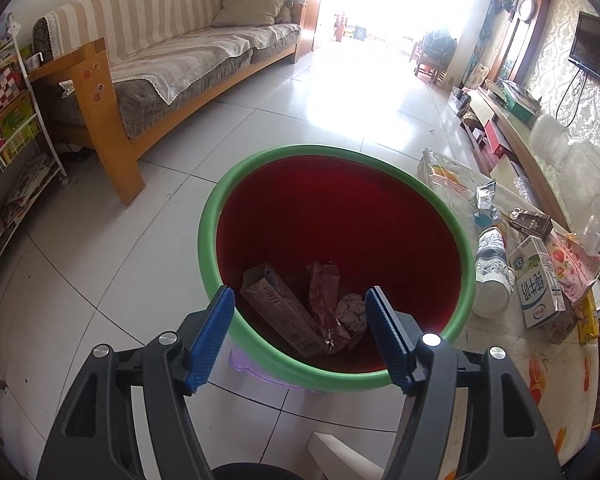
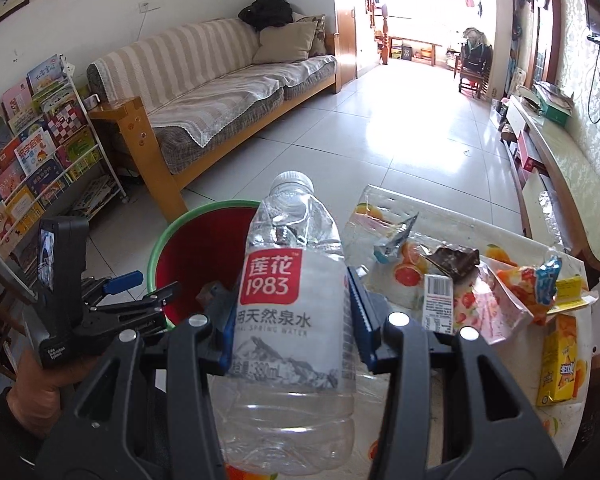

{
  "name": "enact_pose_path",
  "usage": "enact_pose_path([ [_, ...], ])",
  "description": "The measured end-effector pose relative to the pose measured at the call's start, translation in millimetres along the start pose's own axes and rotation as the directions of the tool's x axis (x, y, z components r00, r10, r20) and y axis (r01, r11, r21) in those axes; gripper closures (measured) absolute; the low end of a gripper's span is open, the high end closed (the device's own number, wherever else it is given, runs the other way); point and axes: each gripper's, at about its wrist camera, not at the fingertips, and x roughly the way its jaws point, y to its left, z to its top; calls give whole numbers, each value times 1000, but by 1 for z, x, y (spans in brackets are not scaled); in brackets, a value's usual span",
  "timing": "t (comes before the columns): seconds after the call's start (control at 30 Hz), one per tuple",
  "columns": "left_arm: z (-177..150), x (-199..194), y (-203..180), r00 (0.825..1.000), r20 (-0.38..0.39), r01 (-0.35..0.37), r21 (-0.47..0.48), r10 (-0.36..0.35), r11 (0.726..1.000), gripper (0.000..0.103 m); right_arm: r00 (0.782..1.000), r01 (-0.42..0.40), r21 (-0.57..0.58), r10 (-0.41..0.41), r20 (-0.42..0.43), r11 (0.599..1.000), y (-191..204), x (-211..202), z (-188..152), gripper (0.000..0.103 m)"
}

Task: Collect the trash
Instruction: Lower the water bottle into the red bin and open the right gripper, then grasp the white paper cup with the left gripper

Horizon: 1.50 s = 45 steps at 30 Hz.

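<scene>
Left hand-held gripper (image 1: 300, 332) hangs over the red bin (image 1: 336, 256) with the green rim, jaws spread wide, nothing between the blue pads. At the bin's bottom: a long carton (image 1: 280, 312) and crumpled wrappers (image 1: 328, 300). Right hand-held gripper (image 2: 292, 312) is clamped on a clear water bottle (image 2: 296, 300), cap toward 12 o'clock. Table (image 2: 512, 412) at 3 o'clock of the bin carries a milk carton (image 1: 538, 280), a yellow juice box (image 2: 560, 360) and more wrappers (image 2: 520, 284).

Striped sofa (image 1: 172, 40), bookrack (image 2: 32, 140), television (image 1: 596, 52)
</scene>
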Motion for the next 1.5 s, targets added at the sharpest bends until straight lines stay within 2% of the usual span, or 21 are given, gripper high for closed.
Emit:
enact_pose_path([
  [0.17,-9,-19,10,1000,26,-13,-2,13,1000,30,999,-41,-40,40,-26,998,26,32,16,58],
  [0.33,-18,-37,28,999,40,-13,-31,15,999,28,995,-73,-79,68,-68,994,53,68,23,58],
  [0.63,-29,-48,53,999,46,-20,-75,23,997,28,985,-89,-120,69,-161,989,85,123,23,57],
  [0.67,-29,-49,55,999,47,-20,-77,24,997,28,982,-90,-119,68,-177,989,87,128,21,51],
  [0.7,-29,-49,56,999,46,-23,-78,26,997,28,980,-88,-117,65,-187,989,88,131,20,36],
  [0.73,-29,-49,57,999,47,-23,-79,27,997,27,980,-87,-114,64,-188,990,88,131,19,29],
  [0.77,-29,-49,58,999,47,-24,-78,28,997,27,982,-84,-112,63,-179,990,88,130,18,22],
  [0.9,-29,-49,56,998,49,-24,-79,28,997,23,986,-78,-115,59,-159,990,88,118,19,11],
  [1.07,-27,-50,49,998,53,-19,-68,22,998,19,991,-52,-116,37,-128,992,80,98,23,5],
  [1.23,-24,-51,28,998,62,-9,-40,12,999,10,996,-16,-115,5,-90,993,65,70,22,5],
  [1.5,-22,-52,-22,998,50,23,35,-24,999,8,995,38,-66,-44,-88,997,14,32,-3,5],
])
